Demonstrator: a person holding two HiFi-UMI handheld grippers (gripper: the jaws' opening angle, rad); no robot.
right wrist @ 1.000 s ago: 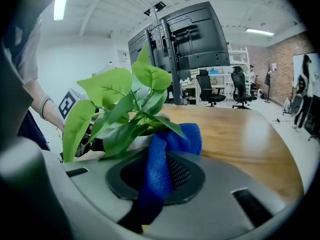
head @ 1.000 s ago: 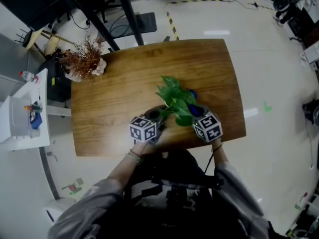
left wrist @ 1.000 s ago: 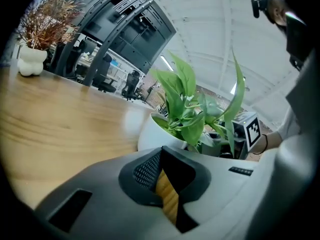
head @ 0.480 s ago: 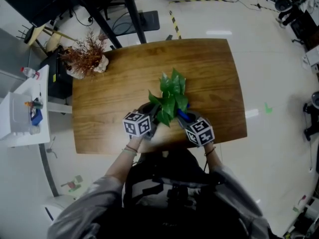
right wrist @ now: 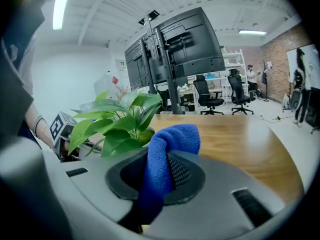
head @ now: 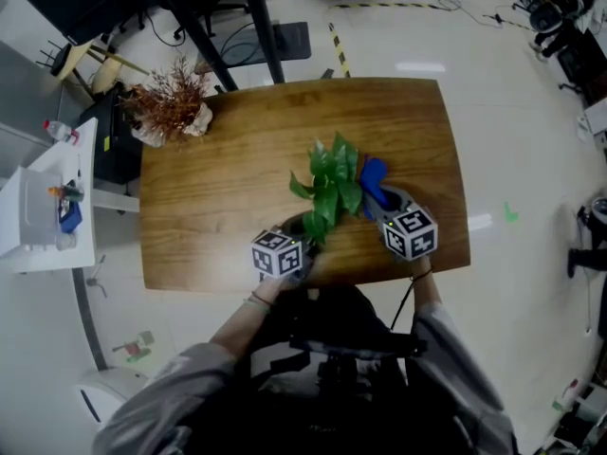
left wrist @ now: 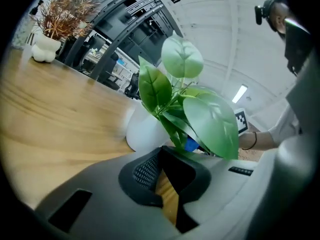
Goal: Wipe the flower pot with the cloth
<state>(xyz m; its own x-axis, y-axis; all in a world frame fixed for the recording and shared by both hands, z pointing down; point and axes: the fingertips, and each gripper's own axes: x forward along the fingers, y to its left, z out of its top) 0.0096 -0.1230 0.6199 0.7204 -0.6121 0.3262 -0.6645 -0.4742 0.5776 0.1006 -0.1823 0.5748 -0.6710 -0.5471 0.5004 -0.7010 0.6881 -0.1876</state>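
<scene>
A green-leafed plant [head: 327,180] stands in a white flower pot [left wrist: 144,132] near the front middle of the wooden table [head: 218,188]. In the head view the leaves hide the pot. My left gripper [head: 295,231] [left wrist: 163,156] is at the pot's near left side. Its jaws are almost together at the pot's rim, with a thin sliver of table showing between them. My right gripper [head: 385,198] [right wrist: 161,160] is just right of the plant, shut on a blue cloth [head: 373,174] [right wrist: 169,146] that bulges out above the jaws. The cloth is beside the leaves [right wrist: 117,126].
A pale vase of dried reddish twigs [head: 173,112] [left wrist: 47,46] stands at the table's far left corner. A white shelf with small items [head: 47,207] is left of the table. Dark desk frames and office chairs [right wrist: 220,91] stand beyond the far edge.
My right gripper has swung right and away with the cloth, which now shows at the plant's right side. The left gripper has shifted slightly right and nearer the front edge.
</scene>
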